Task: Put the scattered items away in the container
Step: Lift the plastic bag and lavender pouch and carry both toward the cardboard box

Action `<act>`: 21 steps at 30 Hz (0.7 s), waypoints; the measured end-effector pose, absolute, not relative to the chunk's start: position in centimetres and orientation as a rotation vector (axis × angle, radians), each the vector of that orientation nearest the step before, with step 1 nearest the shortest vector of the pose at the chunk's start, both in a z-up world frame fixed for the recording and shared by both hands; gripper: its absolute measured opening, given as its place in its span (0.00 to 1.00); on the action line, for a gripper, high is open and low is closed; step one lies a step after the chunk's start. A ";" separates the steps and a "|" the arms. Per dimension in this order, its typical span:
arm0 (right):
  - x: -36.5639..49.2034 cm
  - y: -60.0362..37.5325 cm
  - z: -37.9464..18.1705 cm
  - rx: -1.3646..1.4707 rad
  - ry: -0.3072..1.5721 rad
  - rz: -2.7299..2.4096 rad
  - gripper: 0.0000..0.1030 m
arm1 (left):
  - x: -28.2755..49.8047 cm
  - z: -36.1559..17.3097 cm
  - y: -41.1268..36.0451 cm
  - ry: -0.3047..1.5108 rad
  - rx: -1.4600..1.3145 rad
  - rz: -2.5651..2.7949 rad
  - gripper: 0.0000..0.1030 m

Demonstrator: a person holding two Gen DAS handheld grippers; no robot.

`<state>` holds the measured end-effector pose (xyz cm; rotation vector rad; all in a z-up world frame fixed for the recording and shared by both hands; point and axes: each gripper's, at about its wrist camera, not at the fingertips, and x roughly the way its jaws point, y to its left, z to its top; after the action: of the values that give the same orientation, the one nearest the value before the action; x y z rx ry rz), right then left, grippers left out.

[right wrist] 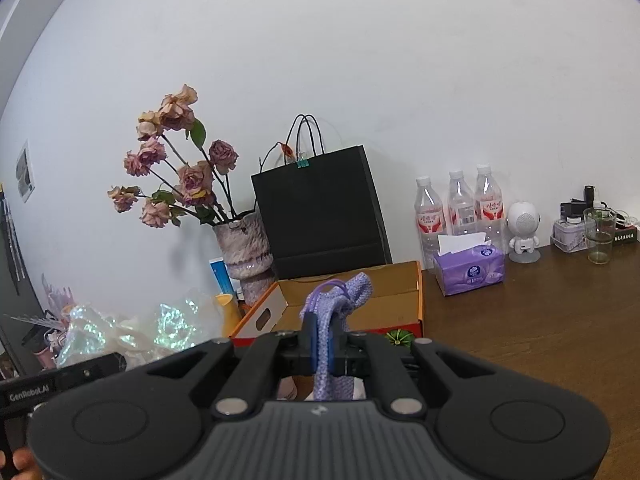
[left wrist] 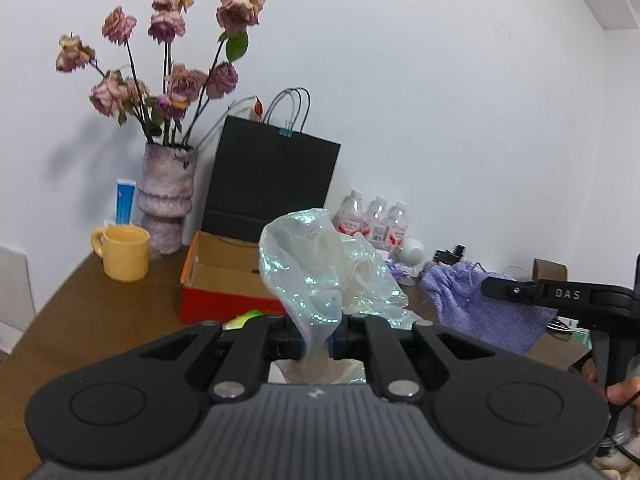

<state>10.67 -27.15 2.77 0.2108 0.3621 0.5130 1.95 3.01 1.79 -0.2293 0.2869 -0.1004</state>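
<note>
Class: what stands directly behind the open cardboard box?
A black paper bag stands behind the cardboard box, against the wall. The held purple pouch covers part of the box's inside.

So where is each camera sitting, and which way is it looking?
Left wrist: sits on the left gripper, looking forward over the shiny bag pinched in its jaws, toward the orange box and wall; a thumb shows at the right edge.
Right wrist: sits on the right gripper, looking past the purple pouch it grips, toward the same box and wall; a fingertip shows bottom left.
Both see the flower vase, black bag, and water bottles.
</note>
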 end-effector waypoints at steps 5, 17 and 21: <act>12.0 -26.6 3.4 0.191 0.361 0.511 0.04 | 3.4 2.8 3.2 0.284 -0.250 -0.113 0.10; 16.9 -24.4 5.4 0.126 0.381 0.495 0.04 | 9.6 4.9 4.0 0.321 -0.265 -0.138 0.09; 18.9 -23.6 6.0 0.123 0.421 0.504 0.04 | 11.2 5.0 4.1 0.367 -0.258 -0.126 0.09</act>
<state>18.95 -23.59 5.97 0.1228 0.4214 0.5037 11.18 4.07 4.96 -0.2577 0.3669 -0.1263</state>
